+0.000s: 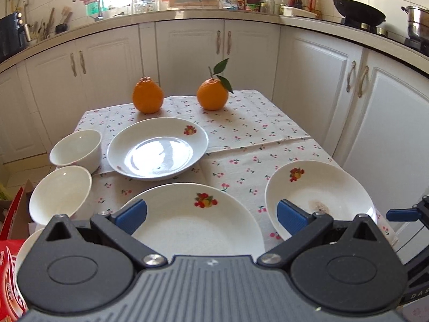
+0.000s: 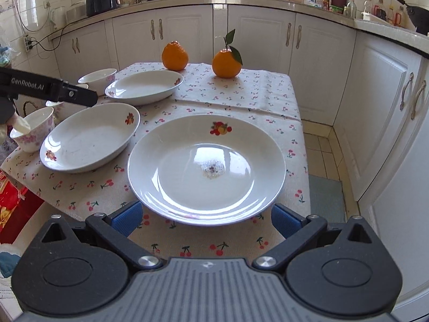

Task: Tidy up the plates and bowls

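- White kitchen cabinets (image 1: 187, 53) stand behind a table under a cherry-print cloth (image 2: 241, 99).
- Three white ceramic plates with fruit motifs (image 2: 206, 169) and plain white bowls (image 1: 77, 147) lie spread across it; two oranges (image 1: 147, 95) sit at the far edge.
- Left gripper (image 1: 211, 216) hovers spread wide over the nearest plate, holding nothing.
- Right gripper (image 2: 206, 218) is equally wide and empty.

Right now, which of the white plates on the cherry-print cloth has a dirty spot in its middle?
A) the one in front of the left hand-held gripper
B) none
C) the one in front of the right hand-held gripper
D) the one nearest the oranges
C: the plate before the open right hand-held gripper shows a small crusty spot at its centre.
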Demonstrator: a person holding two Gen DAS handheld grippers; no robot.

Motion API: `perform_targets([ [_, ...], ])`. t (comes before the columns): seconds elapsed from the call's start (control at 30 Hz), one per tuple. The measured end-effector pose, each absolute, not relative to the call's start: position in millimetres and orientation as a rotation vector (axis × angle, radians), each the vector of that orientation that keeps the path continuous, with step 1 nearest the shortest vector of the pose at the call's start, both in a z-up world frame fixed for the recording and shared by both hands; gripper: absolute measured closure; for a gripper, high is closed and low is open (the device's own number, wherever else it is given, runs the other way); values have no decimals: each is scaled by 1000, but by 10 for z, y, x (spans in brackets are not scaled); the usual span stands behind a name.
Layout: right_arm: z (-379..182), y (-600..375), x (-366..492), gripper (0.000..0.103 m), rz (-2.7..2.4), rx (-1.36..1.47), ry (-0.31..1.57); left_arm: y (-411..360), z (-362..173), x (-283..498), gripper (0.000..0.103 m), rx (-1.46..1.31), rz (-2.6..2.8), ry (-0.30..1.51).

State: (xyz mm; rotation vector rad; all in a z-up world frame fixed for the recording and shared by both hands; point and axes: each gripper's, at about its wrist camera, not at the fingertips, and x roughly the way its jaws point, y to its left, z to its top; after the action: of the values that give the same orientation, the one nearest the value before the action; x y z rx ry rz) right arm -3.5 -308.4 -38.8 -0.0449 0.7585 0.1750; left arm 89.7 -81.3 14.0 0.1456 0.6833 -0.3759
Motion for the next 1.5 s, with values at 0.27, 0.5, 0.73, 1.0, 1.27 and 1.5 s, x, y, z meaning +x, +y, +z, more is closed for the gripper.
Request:
perform_targets([
  [0.27,-609,-3169,76,0,197,-41,789,-1200,21,1103,1,186,-476,773],
  [0.5,-682,-3190,178,0,251,-65,789,-1516,-33,1246,1,248,-561,785],
  [0.73,-757,-3185,234,0,294,-98,806,-1764,-133,1433,1,258,-601,833],
  [1.0,-760,-3198,252,0,302,-104,796,-1965,-230,1595,1,295,-677,902],
  [1.27,-779,-3303,230,0,366,-120,748,-2136,-357,1761,1,310,-745,984],
  [1.5,-783,-3334,301,0,391,-134,743,-2230,-465,1878,10,332,-774,1061],
])
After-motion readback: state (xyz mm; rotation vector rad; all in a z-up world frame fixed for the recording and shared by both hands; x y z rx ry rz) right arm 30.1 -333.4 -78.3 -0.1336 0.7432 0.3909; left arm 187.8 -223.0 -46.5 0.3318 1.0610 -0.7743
